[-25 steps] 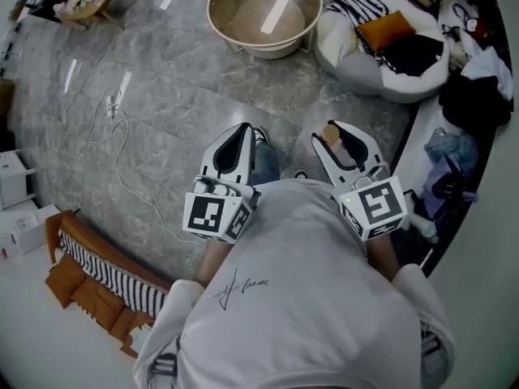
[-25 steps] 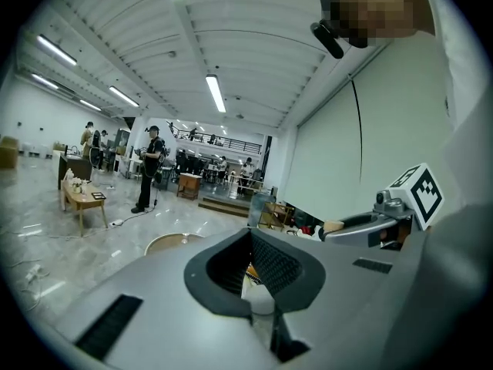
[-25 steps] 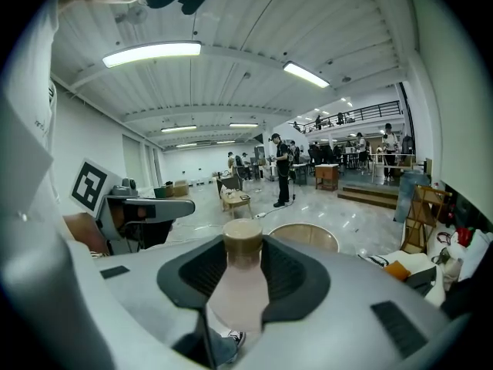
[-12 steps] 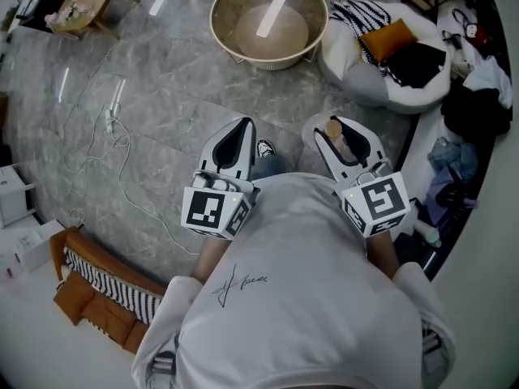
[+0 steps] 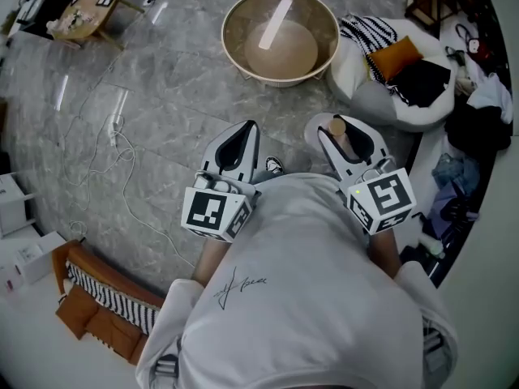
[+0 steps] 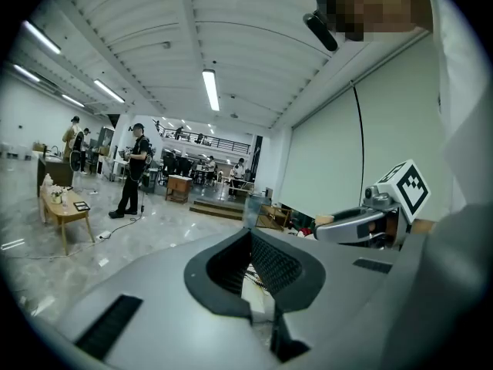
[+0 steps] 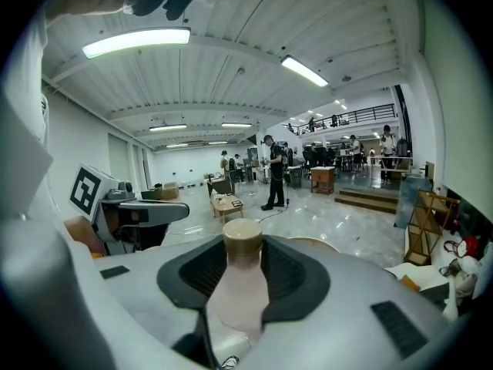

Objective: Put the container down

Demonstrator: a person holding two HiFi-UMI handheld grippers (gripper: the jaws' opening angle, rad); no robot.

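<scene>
Head view looks down on a person in a white shirt (image 5: 300, 298) who holds both tools near the middle of the frame. The right gripper (image 5: 339, 122) pinches a pale pink plastic bottle with a tan round cap (image 5: 344, 146), right of center. It is up in the air, above the grey stone floor (image 5: 162, 79).

Right gripper view shows the bottle (image 7: 240, 284) standing up between the black pads, low in the middle of the frame, with the right gripper (image 7: 243, 245) closed on its sides.

The left gripper (image 5: 246, 128) is pressed together with nothing in it, and the left gripper view shows its tips meeting (image 6: 250, 237).

A big round tan basket (image 5: 243, 14) sits at the top of the head view. A thin white cable (image 5: 122, 136) lies at the left.
</scene>
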